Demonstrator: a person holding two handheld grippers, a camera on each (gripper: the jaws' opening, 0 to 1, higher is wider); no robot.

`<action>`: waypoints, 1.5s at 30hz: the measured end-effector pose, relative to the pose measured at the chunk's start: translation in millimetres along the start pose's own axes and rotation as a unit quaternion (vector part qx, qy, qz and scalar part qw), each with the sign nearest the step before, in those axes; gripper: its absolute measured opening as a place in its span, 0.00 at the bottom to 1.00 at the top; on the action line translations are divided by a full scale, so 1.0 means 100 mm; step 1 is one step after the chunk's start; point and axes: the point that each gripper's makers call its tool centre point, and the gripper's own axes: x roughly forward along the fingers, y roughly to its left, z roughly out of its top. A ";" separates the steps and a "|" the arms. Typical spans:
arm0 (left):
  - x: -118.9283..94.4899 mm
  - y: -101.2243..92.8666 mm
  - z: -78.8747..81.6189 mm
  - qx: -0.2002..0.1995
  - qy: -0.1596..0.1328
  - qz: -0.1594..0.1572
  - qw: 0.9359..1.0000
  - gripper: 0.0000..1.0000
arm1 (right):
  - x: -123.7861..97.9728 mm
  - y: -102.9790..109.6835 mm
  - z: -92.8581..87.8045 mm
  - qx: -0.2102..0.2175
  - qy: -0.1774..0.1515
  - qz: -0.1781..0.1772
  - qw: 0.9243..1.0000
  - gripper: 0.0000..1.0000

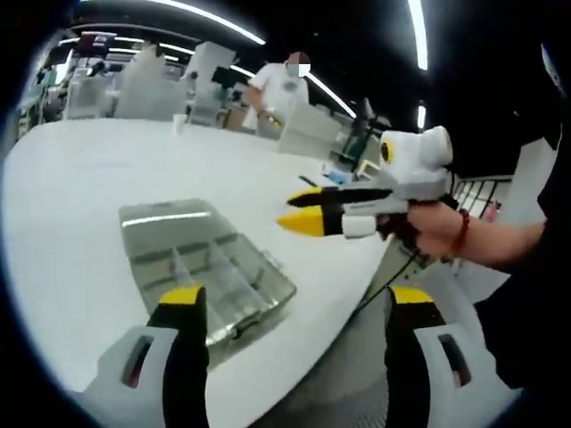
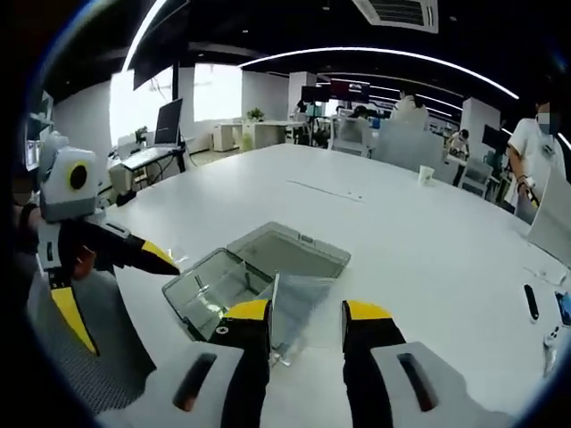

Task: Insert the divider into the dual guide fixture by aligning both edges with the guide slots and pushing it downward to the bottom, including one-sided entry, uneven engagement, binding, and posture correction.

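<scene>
Clear thin plastic divider sheet is pinched btwn right gripper jaws, lower centre, above the clear plastic compartment box. Left gripper is held wide, w/ nothing gripped.

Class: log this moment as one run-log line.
right gripper: holds divider | left gripper: open | fixture: on table, divider not inserted

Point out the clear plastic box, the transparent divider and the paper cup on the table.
clear plastic box (image 2: 285, 254), right gripper view, on its open lid.
transparent divider (image 2: 299, 312), right gripper view, on the sheet's middle, between the jaws.
paper cup (image 2: 426, 175), right gripper view, on its side wall.
</scene>
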 end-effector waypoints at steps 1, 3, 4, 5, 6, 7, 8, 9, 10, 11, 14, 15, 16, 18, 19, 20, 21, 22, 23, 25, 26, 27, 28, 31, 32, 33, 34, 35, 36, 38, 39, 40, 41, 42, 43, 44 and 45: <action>-0.02 -0.01 0.08 0.001 -0.018 0.001 1.000 0.79 | 0.00 0.01 0.01 -0.003 0.000 0.000 1.000 0.27; -0.04 0.02 0.11 -0.004 -0.022 0.006 1.000 0.79 | -0.01 0.03 0.02 -0.005 -0.001 0.004 1.000 0.27; -0.04 0.03 0.11 -0.005 -0.022 0.007 1.000 0.78 | -0.02 0.04 0.02 -0.003 -0.001 0.006 1.000 0.27; -0.03 0.04 0.12 -0.005 -0.025 0.009 1.000 0.78 | -0.03 0.06 0.02 0.001 -0.001 0.009 1.000 0.27; -0.03 0.05 0.12 -0.005 -0.025 0.010 1.000 0.78 | -0.04 0.08 0.02 0.000 -0.002 0.009 1.000 0.27; -0.03 0.06 0.11 -0.005 -0.024 0.013 1.000 0.78 | -0.05 0.09 0.02 0.000 -0.002 0.010 1.000 0.27; -0.03 0.07 0.11 -0.006 -0.024 0.014 1.000 0.78 | -0.06 0.11 0.03 -0.002 -0.002 0.011 1.000 0.27; -0.03 0.07 0.10 -0.008 -0.023 0.014 1.000 0.78 | -0.08 0.13 0.03 -0.005 -0.004 0.013 1.000 0.27; -0.03 0.06 0.11 -0.011 -0.024 0.013 1.000 0.78 | -0.09 0.14 0.04 -0.007 -0.004 0.013 1.000 0.27; -0.03 0.05 0.11 -0.014 -0.027 0.011 0.999 0.78 | -0.10 0.14 0.04 -0.007 -0.004 0.012 1.000 0.27; -0.02 0.04 0.12 -0.018 -0.031 0.008 0.999 0.78 | -0.14 0.16 0.05 -0.005 -0.007 0.013 1.000 0.27; -0.02 0.04 0.12 -0.019 -0.031 0.008 0.999 0.78 | -0.14 0.17 0.06 -0.006 -0.008 0.013 1.000 0.27; -0.01 0.04 0.12 -0.020 -0.031 0.008 0.999 0.78 | -0.14 0.19 0.06 -0.010 -0.006 0.017 1.000 0.27; -0.01 0.05 0.13 -0.028 -0.034 0.007 0.999 0.78 | -0.14 0.20 0.07 -0.011 -0.005 0.018 1.000 0.27; -0.01 0.05 0.14 -0.030 -0.036 0.007 0.999 0.78 | -0.14 0.20 0.08 -0.014 -0.006 0.018 1.000 0.27; -0.01 0.05 0.16 -0.032 -0.039 0.007 0.999 0.78 | -0.15 0.19 0.09 -0.014 -0.007 0.018 1.000 0.27; -0.01 0.05 0.16 -0.032 -0.040 0.008 0.999 0.77 | -0.14 0.19 0.09 -0.013 -0.007 0.018 1.000 0.27; -0.01 0.06 0.16 -0.032 -0.041 0.009 0.999 0.77 | -0.15 0.19 0.10 -0.014 -0.009 0.018 1.000 0.27; -0.01 0.07 0.17 -0.033 -0.045 0.010 0.998 0.77 | -0.15 0.19 0.11 -0.018 -0.010 0.016 1.000 0.27; -0.01 0.07 0.19 -0.042 -0.053 0.007 0.998 0.76 | -0.15 0.18 0.12 -0.018 -0.013 0.015 1.000 0.09; -0.01 0.07 0.20 -0.052 -0.061 0.005 0.997 0.76 | -0.18 0.19 0.11 -0.017 -0.006 0.020 1.000 0.01; -0.01 0.08 0.22 -0.062 -0.069 0.006 0.996 0.76 | -0.15 0.30 0.09 0.013 -0.002 0.047 0.999 0.00; -0.03 0.10 0.24 -0.071 -0.078 0.011 0.994 0.76 | -0.14 0.25 0.09 -0.011 -0.003 0.046 0.999 0.00; 0.00 0.17 0.24 -0.075 -0.079 0.026 0.994 0.75 | -0.06 0.22 -0.02 -0.094 0.024 0.026 0.995 0.00; 0.01 0.17 0.25 -0.072 -0.079 0.027 0.994 0.75 | -0.04 0.23 -0.06 -0.068 0.029 0.028 0.997 0.00; -0.01 0.17 0.32 -0.071 -0.100 0.026 0.992 0.75 | -0.04 0.30 -0.01 -0.007 0.013 0.051 0.999 0.00; -0.03 0.16 0.33 -0.075 -0.107 0.023 0.991 0.75 | -0.04 0.33 0.03 0.017 -0.004 0.061 0.998 0.00; -0.03 0.16 0.29 -0.082 -0.097 0.022 0.992 0.75 | -0.06 0.33 0.03 0.019 -0.007 0.064 0.998 0.00; -0.02 0.17 0.24 -0.082 -0.084 0.022 0.993 0.75 | -0.06 0.31 -0.02 -0.004 0.005 0.058 0.998 0.00; -0.06 0.22 0.23 -0.069 -0.081 0.032 0.994 0.75 | -0.08 0.26 -0.15 -0.047 0.036 0.041 0.997 0.00; -0.08 0.24 0.23 -0.070 -0.084 0.035 0.993 0.75 | -0.09 0.28 -0.14 -0.032 0.030 0.048 0.998 0.00; -0.10 0.26 0.23 -0.073 -0.086 0.037 0.993 0.75 | -0.09 0.29 -0.15 -0.028 0.030 0.051 0.998 0.00; -0.12 0.28 0.22 -0.083 -0.088 0.038 0.992 0.74 | -0.11 0.31 -0.17 -0.004 0.033 0.059 0.998 0.00; -0.13 0.29 0.22 -0.084 -0.089 0.039 0.992 0.74 | -0.11 0.31 -0.19 -0.006 0.036 0.060 0.998 0.00; -0.14 0.29 0.21 -0.084 -0.090 0.040 0.992 0.74 | -0.12 0.33 -0.21 -0.015 0.038 0.058 0.998 0.00; -0.14 0.29 0.19 -0.083 -0.088 0.042 0.992 0.74 | -0.13 0.34 -0.23 -0.023 0.039 0.058 0.997 0.00; -0.15 0.29 0.17 -0.083 -0.083 0.043 0.992 0.74 | -0.14 0.36 -0.25 -0.028 0.043 0.062 0.997 0.00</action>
